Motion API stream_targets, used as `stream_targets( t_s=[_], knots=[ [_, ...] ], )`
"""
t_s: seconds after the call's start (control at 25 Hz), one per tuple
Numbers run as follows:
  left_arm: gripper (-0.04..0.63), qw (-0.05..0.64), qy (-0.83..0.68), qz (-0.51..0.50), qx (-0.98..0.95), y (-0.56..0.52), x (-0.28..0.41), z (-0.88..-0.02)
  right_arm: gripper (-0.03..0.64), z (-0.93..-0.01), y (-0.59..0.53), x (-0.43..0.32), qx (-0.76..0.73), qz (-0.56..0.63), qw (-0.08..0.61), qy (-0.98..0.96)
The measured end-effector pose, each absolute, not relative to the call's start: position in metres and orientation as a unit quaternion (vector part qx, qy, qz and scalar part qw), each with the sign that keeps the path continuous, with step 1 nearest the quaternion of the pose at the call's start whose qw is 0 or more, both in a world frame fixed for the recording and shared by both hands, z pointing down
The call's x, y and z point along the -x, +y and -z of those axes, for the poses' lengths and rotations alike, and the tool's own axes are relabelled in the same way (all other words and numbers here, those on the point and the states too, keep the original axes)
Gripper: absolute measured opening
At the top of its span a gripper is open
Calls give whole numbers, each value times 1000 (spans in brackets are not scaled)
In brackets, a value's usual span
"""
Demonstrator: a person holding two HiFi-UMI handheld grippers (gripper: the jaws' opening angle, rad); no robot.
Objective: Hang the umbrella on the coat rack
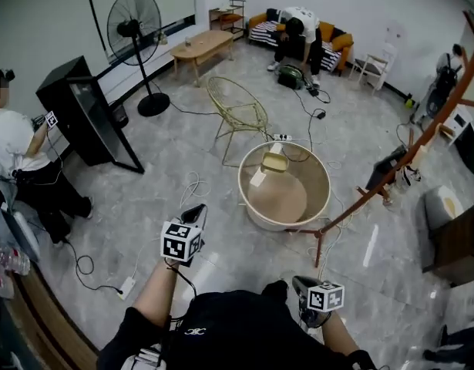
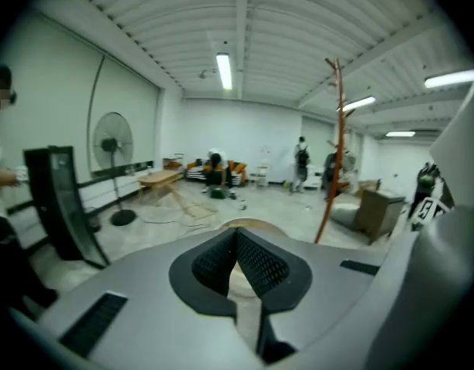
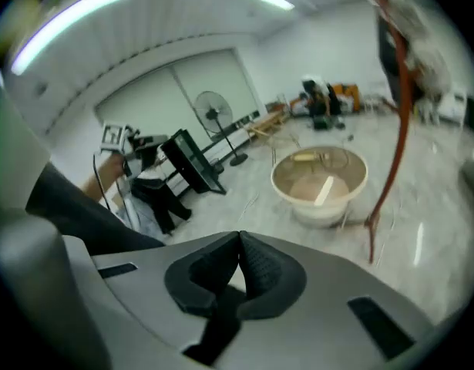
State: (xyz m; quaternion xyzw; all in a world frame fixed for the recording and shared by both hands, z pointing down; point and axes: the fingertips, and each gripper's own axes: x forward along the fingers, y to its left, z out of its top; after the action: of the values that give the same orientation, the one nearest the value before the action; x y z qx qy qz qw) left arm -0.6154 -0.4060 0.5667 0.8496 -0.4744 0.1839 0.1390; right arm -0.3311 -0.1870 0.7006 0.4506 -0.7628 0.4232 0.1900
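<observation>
The reddish-brown coat rack (image 1: 361, 199) rises slanting at the right of the head view, its foot beside the tub. It also shows as a pole in the left gripper view (image 2: 337, 129) and in the right gripper view (image 3: 396, 129). A dark folded thing (image 1: 384, 169), apparently the umbrella, hangs from a peg halfway up. My left gripper (image 1: 194, 209) is low on the left. The jaws are shut and empty (image 2: 237, 235). My right gripper (image 1: 304, 287) is close to my body, right of centre. It is also shut with nothing in it (image 3: 239, 238). Both are well away from the rack.
A round beige tub (image 1: 246, 187) holding pale pieces stands ahead on the floor. Beyond it are a wire chair (image 1: 237, 110), a standing fan (image 1: 136, 29) and a black panel (image 1: 86, 114). A person (image 1: 17, 156) stands at the left. A wooden cabinet (image 1: 452, 241) is at the right. Cables cross the floor.
</observation>
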Motion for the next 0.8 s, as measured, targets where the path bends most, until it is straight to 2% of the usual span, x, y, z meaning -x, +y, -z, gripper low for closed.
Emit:
stream_targets(
  t_s=[0.08, 0.16, 0.24, 0.32, 0.36, 0.44, 0.52, 0.56, 0.6, 0.64, 0.8],
  knots=[
    [17, 114, -594, -217, -766, -421, 753, -554, 17, -725, -133, 335, -413, -524, 183, -722],
    [17, 98, -732, -174, -651, -418, 894, -506, 17, -746, -81, 340, -357, -544, 265, -712],
    [17, 119, -825, -41, -551, -386, 994, -465, 15, -763, -35, 353, -263, -535, 360, -718],
    [17, 179, -840, 107, -502, -344, 1027, -472, 15, -774, -12, 370, -199, -546, 377, -721],
    [17, 235, -819, 160, -498, -328, 1017, -498, 15, -781, -9, 374, -192, -554, 366, -723],
    [17, 428, -708, 223, -516, -316, 941, -588, 15, -792, -12, 375, -200, -557, 348, -727],
    [17, 652, -504, 248, -510, -312, 805, -675, 14, -793, -19, 368, -198, -540, 360, -735],
    [17, 721, -413, 241, -501, -306, 734, -702, 12, -791, -23, 362, -190, -526, 373, -740],
    [17, 755, -354, 214, -509, -299, 674, -716, 12, -789, -27, 358, -179, -514, 384, -746],
    [17, 760, -322, 168, -539, -293, 624, -720, 9, -787, -32, 355, -170, -505, 393, -750],
    [17, 663, -183, -80, -722, -253, 474, -700, -2, -779, -35, 333, -176, -504, 416, -736]
  ],
)
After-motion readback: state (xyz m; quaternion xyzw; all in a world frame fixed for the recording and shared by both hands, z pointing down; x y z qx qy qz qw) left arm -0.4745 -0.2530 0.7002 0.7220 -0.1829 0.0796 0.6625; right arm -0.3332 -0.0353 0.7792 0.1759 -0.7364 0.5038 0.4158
